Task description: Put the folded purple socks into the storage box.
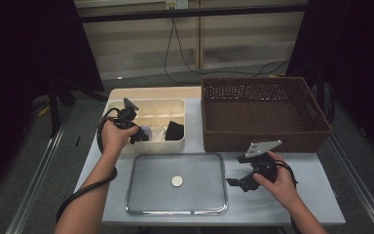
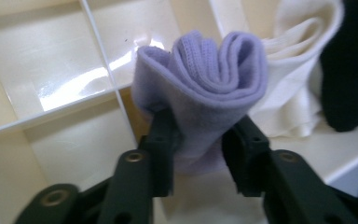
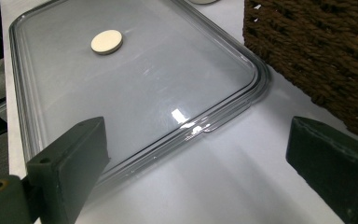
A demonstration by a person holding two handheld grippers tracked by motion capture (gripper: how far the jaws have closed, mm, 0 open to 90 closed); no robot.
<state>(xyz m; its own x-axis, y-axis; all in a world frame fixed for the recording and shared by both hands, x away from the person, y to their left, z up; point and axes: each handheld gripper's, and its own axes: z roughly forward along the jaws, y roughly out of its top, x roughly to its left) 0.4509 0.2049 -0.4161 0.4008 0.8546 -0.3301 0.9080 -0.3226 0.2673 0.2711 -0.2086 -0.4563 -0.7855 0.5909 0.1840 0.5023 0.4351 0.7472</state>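
Observation:
A rolled purple sock (image 2: 205, 74) stands upright over a compartment of the cream divided organizer (image 2: 65, 79). My left gripper (image 2: 198, 149) is shut on its lower part, one black jaw pressing each side. From above, the left gripper (image 1: 139, 135) sits at the near-left of the organizer (image 1: 177, 142), with the purple sock (image 1: 146, 130) at its tips. A white sock (image 2: 293, 70) and a black sock (image 2: 349, 70) lie in the compartments beside it. My right gripper (image 3: 196, 154) hangs open with nothing between its jaws, over the table at the tray's right edge; it (image 1: 238, 174) is near the front.
A clear tray (image 1: 199, 195) lies at the front centre with a small cream disc (image 1: 177, 181) on it; the tray's rim (image 3: 233, 109) and the disc (image 3: 106, 41) are ahead of the right gripper. A brown wicker basket (image 1: 263, 139) stands at the back right, its wall (image 3: 317, 51) close by.

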